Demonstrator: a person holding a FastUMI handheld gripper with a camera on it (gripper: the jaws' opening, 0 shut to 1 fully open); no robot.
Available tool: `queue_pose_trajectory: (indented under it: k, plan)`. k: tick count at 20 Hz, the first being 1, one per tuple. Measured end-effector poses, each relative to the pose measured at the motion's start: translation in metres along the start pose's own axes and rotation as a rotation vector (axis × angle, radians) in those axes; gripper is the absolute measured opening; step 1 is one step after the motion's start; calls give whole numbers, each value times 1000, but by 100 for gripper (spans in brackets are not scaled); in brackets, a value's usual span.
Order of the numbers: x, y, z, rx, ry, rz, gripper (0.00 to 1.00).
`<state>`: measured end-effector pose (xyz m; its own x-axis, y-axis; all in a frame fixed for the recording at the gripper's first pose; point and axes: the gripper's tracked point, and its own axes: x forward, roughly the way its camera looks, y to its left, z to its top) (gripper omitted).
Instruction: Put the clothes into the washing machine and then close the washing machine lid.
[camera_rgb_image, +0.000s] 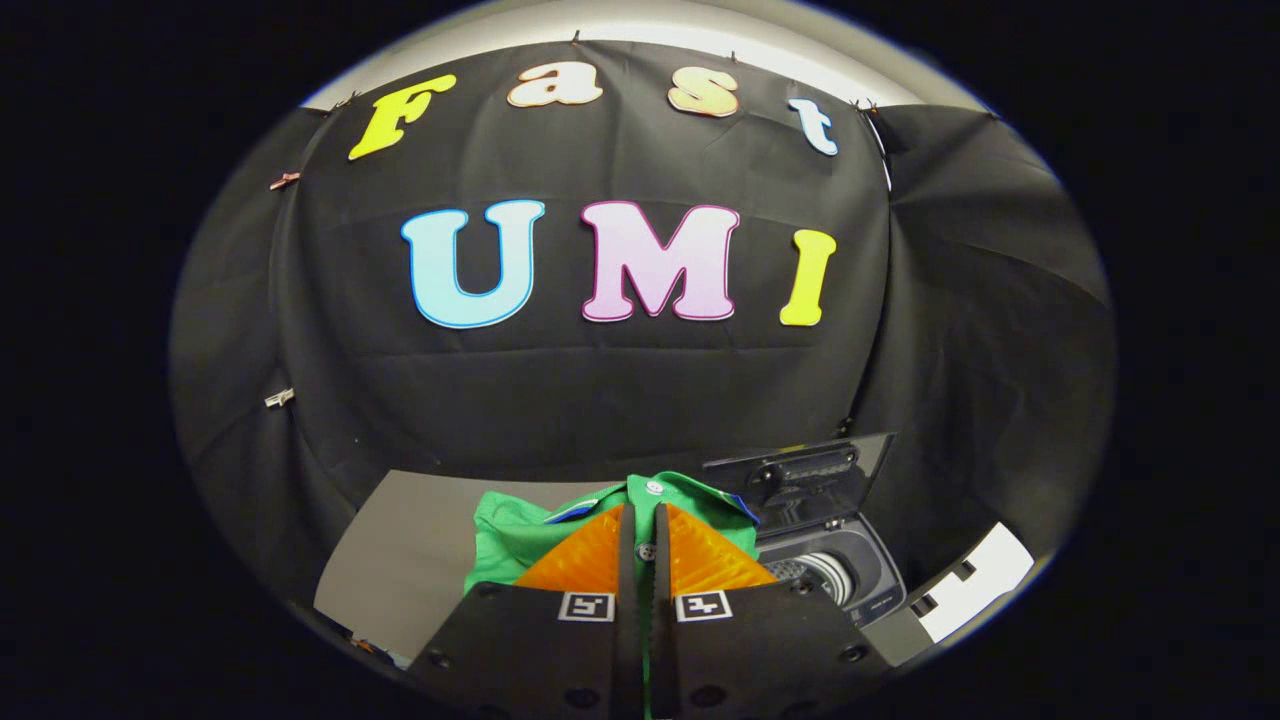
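Between the two fingers of the claw (645, 545), which stand nearly together with only a thin slit left, a fold of a green shirt (520, 535) is pinched, so the claw is clamped on the cloth. A button (small and pale) shows in the slit itself, and a second one sits on the collar band just past the fingertips. Around the fingers the shirt spreads out, bunched mostly to the left, with a bit of blue trim at the collar edges on both sides. Under and to the left of the shirt lies the grey bench (400, 560), bare where the cloth does not cover it. Just to the right of the fingers, beside the shirt, stands a small washing machine (850, 590), its round drum opening showing ribbed metal inside. Its lid (800, 475) is raised and stands up behind the opening, dark and shiny. Beyond everything hangs the black cloth wall (600, 400) of the booth.
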<state>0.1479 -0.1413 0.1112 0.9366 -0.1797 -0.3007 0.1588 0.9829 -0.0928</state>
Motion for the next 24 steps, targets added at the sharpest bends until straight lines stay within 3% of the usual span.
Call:
queue_pose_trajectory:
  k: [7,12,15,24]
  plan:
    - [21,-104,-2,-1,-6,63,8]
    - [43,-166,-16,-22,27,54,8]
    - [60,-193,-26,16,45,39,8]
    - [114,-241,-82,-59,130,-25,8]
